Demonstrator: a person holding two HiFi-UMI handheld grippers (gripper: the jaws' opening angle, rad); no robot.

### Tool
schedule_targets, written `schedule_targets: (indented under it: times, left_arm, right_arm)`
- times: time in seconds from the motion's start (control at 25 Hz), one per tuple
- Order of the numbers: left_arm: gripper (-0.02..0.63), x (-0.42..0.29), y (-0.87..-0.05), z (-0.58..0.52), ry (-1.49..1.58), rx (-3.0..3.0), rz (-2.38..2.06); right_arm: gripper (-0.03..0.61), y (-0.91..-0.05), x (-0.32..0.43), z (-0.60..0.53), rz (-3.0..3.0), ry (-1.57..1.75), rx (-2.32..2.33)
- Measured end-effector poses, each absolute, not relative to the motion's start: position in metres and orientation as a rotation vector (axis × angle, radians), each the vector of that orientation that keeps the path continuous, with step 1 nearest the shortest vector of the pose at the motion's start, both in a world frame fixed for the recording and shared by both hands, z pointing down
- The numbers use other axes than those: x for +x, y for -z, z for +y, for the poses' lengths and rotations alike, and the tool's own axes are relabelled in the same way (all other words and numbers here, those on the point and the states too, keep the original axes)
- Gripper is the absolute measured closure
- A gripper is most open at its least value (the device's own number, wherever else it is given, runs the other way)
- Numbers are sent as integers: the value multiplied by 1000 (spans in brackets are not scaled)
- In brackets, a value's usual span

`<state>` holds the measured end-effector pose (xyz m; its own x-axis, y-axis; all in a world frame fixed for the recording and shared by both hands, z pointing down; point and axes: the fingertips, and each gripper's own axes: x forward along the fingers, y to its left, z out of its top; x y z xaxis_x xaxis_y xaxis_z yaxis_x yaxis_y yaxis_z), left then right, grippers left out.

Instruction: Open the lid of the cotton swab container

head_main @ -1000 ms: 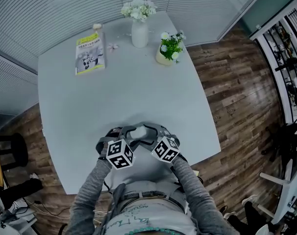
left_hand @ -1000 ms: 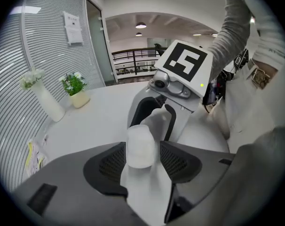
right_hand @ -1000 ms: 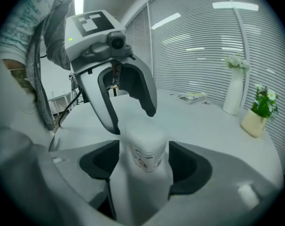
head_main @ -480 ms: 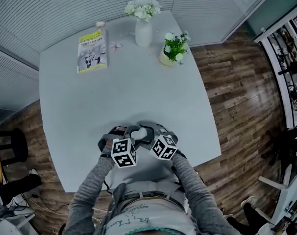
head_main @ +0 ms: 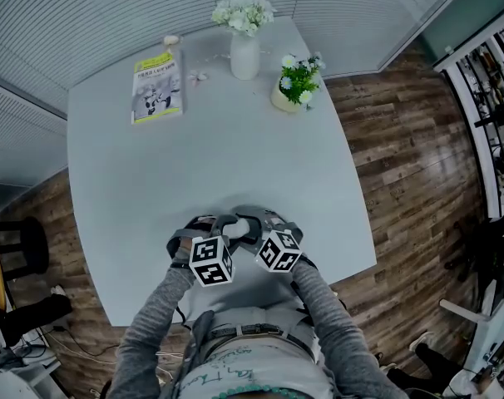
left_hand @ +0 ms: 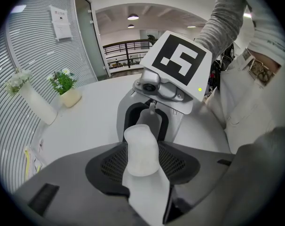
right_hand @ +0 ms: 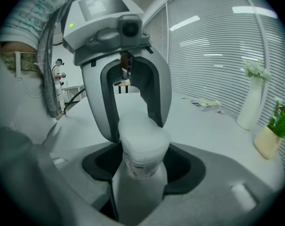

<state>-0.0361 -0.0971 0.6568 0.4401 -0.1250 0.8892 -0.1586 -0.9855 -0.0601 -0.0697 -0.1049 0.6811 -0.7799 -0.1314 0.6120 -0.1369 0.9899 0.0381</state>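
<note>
Left gripper (left_hand: 142, 160), right (right_hand: 140, 150) closing — container (head_main: 240, 226) between

Container (head_main: 242, 226) over table's (head_main: 219, 156) near edge, vase (head_main: 244, 57) opposite

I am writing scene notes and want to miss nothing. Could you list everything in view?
table: one, white, centre
booklet: one, yellow-green, table's far left
vase: one, white with white flowers, far edge
potted plant: one, cream pot, right of vase
cotton swab container: one, white, lid on, between both grippers
floor: brown wood, around the table
left gripper: one, grey, jaws just closing on the container between them
right gripper: one, grey, jaws just closing on the container between them
sleeves: two, grey
</note>
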Motion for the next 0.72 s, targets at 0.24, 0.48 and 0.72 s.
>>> schedule_targets:
  times: [0.24, 0.48, 0.72]
  left_arm:
    - [420, -38, -656, -97, -1628, 2610, -235]
    - [423, -38, -654, -96, -1586, 2578, -205]
    - [423, -38, -652, -97, -1546, 2565, -168]
  right_arm:
    - [314, -682, -71, -105, -2472, 0, 184]
    - [314, -683, -71, -103, -2467, 13, 171]
    - [314, -682, -71, -104, -2470, 9, 171]
